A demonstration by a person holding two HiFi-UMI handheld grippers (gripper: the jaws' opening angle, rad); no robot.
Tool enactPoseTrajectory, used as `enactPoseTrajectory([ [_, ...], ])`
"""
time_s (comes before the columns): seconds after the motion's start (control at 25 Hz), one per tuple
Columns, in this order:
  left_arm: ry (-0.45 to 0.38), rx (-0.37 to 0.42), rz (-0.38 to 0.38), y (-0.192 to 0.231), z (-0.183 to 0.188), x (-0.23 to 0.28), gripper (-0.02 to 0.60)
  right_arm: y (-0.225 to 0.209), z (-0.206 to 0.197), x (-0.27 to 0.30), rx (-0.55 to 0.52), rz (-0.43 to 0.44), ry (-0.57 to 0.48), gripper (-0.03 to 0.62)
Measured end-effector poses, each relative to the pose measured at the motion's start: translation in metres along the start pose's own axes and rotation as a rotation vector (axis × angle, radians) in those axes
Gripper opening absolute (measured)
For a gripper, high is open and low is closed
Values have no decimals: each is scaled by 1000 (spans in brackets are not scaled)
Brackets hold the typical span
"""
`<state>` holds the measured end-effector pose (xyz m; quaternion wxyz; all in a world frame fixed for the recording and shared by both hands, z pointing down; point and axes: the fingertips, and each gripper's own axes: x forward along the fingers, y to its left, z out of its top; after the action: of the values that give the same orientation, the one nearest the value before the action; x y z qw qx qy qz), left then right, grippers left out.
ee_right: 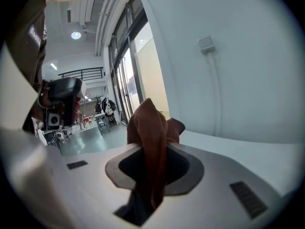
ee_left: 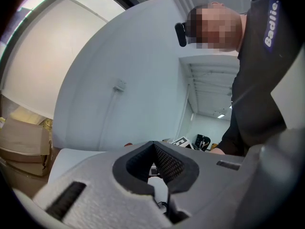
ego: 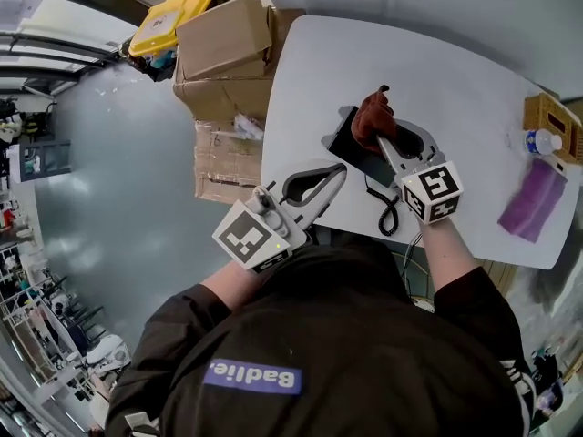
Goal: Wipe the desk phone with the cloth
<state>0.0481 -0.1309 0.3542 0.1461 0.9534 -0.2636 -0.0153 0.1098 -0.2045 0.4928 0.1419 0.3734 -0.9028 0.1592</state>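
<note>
The desk phone (ego: pixel 350 146), black with grey edges, lies on the white table (ego: pixel 455 71), and its coiled cord (ego: pixel 390 213) trails toward the near edge. My right gripper (ego: pixel 383 140) is shut on a brown cloth (ego: pixel 372 118) that rests on top of the phone. In the right gripper view the cloth (ee_right: pixel 148 128) stands bunched up between the jaws of the right gripper (ee_right: pixel 150 152). My left gripper (ego: pixel 341 168) hovers just left of the phone, shut and holding nothing. In the left gripper view the left gripper (ee_left: pixel 153 150) has its black pads meeting at the tip.
A purple cloth (ego: pixel 533 200) lies at the table's right edge, next to a small bottle (ego: pixel 544 141) and a wooden box (ego: pixel 552 118). Stacked cardboard boxes (ego: pixel 223 57) and a yellow bin (ego: pixel 173 16) stand off the table's left side.
</note>
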Motion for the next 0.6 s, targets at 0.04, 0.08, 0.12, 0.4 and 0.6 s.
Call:
enactPoseTrajectory([
  [0.04,10,-4,13,2,-1,0,6,-3,-3,7,-8,4,9,94],
  [0.08,28,-11,28,5,-3,-1,6,-5,-7,14,-16,8,19,94],
  [0.12,40,-18,42,7,-5,-2,6,-8,-10,21,-26,14,29,94],
  [0.4,69,-36,102,11,-15,-10,6,-16,-36,48,-76,53,96,94],
  [0.6,65,-34,103,10,-16,-10,6,-21,-55,42,-91,64,137,94],
])
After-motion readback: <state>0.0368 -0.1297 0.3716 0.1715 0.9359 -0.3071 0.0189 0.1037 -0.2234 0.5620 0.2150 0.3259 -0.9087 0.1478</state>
